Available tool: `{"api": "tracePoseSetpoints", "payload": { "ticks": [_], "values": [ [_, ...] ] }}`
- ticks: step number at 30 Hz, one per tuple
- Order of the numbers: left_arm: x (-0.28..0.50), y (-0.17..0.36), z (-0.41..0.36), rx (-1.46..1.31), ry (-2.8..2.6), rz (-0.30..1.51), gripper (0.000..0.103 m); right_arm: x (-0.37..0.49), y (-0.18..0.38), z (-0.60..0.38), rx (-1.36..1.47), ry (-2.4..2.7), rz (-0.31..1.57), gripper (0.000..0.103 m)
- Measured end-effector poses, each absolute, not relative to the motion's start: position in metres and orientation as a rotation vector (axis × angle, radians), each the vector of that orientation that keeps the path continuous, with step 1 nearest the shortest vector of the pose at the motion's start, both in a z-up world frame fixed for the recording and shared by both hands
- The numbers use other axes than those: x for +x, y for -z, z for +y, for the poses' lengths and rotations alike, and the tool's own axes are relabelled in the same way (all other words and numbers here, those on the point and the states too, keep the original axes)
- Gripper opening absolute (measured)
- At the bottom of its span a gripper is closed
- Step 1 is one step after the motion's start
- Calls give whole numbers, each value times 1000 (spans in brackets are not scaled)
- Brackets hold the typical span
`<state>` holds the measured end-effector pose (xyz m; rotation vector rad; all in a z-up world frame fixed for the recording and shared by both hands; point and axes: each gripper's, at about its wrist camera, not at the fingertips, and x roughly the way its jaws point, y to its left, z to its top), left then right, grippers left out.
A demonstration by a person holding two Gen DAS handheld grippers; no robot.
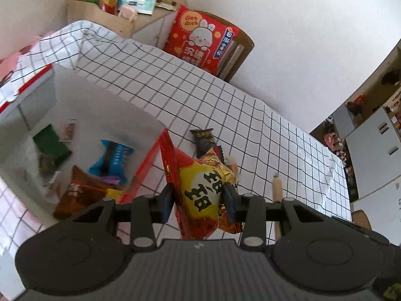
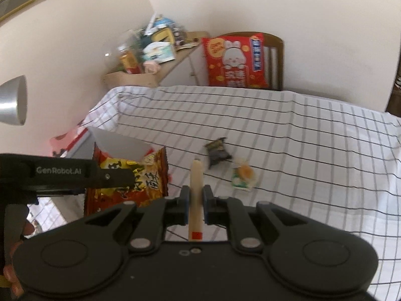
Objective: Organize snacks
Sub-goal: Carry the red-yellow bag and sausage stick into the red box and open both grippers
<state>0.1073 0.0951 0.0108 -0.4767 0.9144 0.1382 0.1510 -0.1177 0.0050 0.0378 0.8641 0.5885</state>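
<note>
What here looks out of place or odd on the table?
Nothing looks spilled or damaged. Two snacks lie loose on the checked cloth, outside the white box: a dark packet and a small clear-wrapped one.

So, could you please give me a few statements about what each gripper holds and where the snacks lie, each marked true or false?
1. The left gripper is shut on the red and yellow snack bag. True.
2. The right gripper is open with nothing between its fingers. False: it is shut on a pale sausage stick.
3. The white box already holds several snack packets, among them a blue one. True.
4. The dark wrapped snack lies inside the box. False: it lies on the checked tablecloth, beside a small clear packet.
5. The red rabbit cushion lies flat on the table. False: it leans on a wooden chair behind the table.
</note>
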Motion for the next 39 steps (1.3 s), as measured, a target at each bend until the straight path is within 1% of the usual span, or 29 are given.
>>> {"api": "tracePoseSetpoints", "payload": {
  "ticks": [12, 24, 32, 39],
  "values": [
    [66, -23, 158, -513, -210, 883, 40, 131, -14, -47, -18, -719, 858, 9],
    [48, -25, 228, -532, -344, 840, 40, 124, -6, 22, -58, -782, 878, 9],
    [53, -11, 266, -500, -426, 851, 40, 138, 14, 63, -86, -774, 915, 9],
    [67, 14, 285, -478, -462, 894, 40, 147, 38, 88, -139, -764, 936, 9]
  ]
}}
